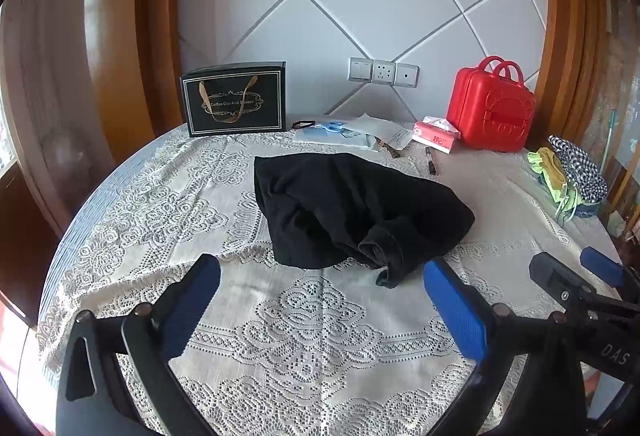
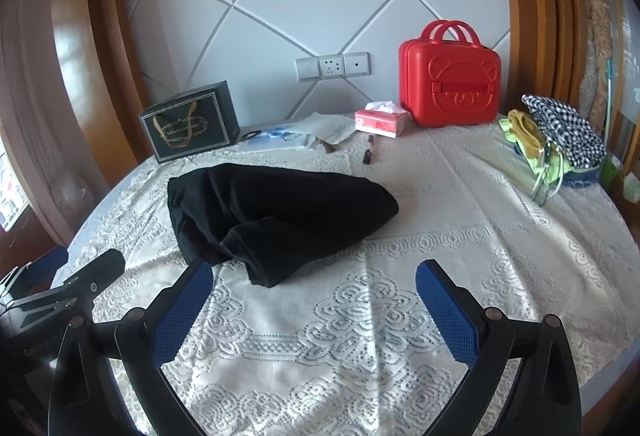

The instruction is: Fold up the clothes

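Note:
A crumpled black garment (image 1: 352,211) (image 2: 276,215) lies bunched on the round table's lace cloth (image 1: 312,336) (image 2: 460,220). My left gripper (image 1: 324,276) hovers open just short of the garment's near edge, its blue pads wide apart with nothing between them. My right gripper (image 2: 316,276) is open too, beside the left one and a little nearer than the garment's rolled hem. The right gripper's black fingers (image 1: 560,276) show at the right edge of the left wrist view, and the left gripper's finger (image 2: 100,268) shows at the left edge of the right wrist view.
Along the wall stand a black gift bag (image 1: 234,99), papers with blue scissors (image 1: 340,129), a tissue box (image 1: 436,135), a pen (image 1: 431,159) and a red case (image 1: 490,105). A pile of clothes (image 2: 556,139) sits at the table's right edge.

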Motion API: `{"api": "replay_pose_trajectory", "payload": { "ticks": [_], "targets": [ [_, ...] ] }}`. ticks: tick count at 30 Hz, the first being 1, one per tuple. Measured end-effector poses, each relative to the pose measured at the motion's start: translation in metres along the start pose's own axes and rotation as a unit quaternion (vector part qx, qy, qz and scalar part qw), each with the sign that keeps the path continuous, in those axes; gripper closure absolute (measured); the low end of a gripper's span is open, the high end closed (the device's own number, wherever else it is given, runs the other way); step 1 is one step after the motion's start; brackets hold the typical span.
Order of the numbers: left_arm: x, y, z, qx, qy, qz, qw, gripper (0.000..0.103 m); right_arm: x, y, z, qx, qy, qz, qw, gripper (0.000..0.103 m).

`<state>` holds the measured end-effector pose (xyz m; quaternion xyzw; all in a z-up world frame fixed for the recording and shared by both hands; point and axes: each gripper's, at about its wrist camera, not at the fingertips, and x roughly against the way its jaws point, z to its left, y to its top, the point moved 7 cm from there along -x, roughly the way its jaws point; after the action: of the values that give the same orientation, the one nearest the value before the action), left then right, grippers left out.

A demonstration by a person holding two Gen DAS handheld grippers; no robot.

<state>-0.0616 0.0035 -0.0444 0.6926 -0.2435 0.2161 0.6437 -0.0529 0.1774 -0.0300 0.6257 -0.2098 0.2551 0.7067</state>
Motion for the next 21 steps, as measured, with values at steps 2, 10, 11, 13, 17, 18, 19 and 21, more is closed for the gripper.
{"api": "replay_pose_trajectory", "payload": {
  "ticks": [2, 10, 11, 13, 17, 18, 19, 21],
  "targets": [
    [-0.006, -0.001, 0.002, -0.007, 0.007, 0.008, 0.9999, 0.0, -0.009, 0.004, -0.003, -0.005, -0.004, 0.013, 1.0, 0.0],
    [-0.017, -0.008, 0.006, -0.016, 0.033, 0.012, 0.9992, 0.0, -0.023, -0.004, -0.007, -0.001, -0.008, 0.009, 1.0, 0.0],
    [-0.018, -0.008, 0.007, -0.015, 0.034, 0.013, 0.9992, 0.0, -0.023, -0.004, -0.006, 0.001, -0.007, 0.01, 1.0, 0.0],
    [-0.019, -0.008, 0.011, -0.012, 0.035, 0.014, 0.9992, 0.0, -0.023, -0.004, -0.007, 0.002, -0.005, 0.01, 1.0, 0.0],
    [-0.021, -0.008, 0.015, -0.008, 0.037, 0.016, 0.9991, 0.0, -0.023, -0.002, -0.006, 0.004, -0.002, 0.009, 1.0, 0.0],
    [-0.021, -0.008, 0.016, -0.008, 0.038, 0.015, 0.9991, 0.0, -0.022, -0.002, -0.006, 0.004, -0.002, 0.008, 1.0, 0.0],
    [-0.021, -0.008, 0.016, -0.008, 0.038, 0.014, 0.9992, 0.0, -0.022, -0.002, -0.006, 0.004, -0.001, 0.008, 1.0, 0.0],
    [-0.021, -0.01, 0.017, -0.006, 0.037, 0.012, 0.9992, 0.0, -0.021, -0.003, -0.006, 0.003, -0.002, 0.007, 1.0, 0.0]
  ]
}}
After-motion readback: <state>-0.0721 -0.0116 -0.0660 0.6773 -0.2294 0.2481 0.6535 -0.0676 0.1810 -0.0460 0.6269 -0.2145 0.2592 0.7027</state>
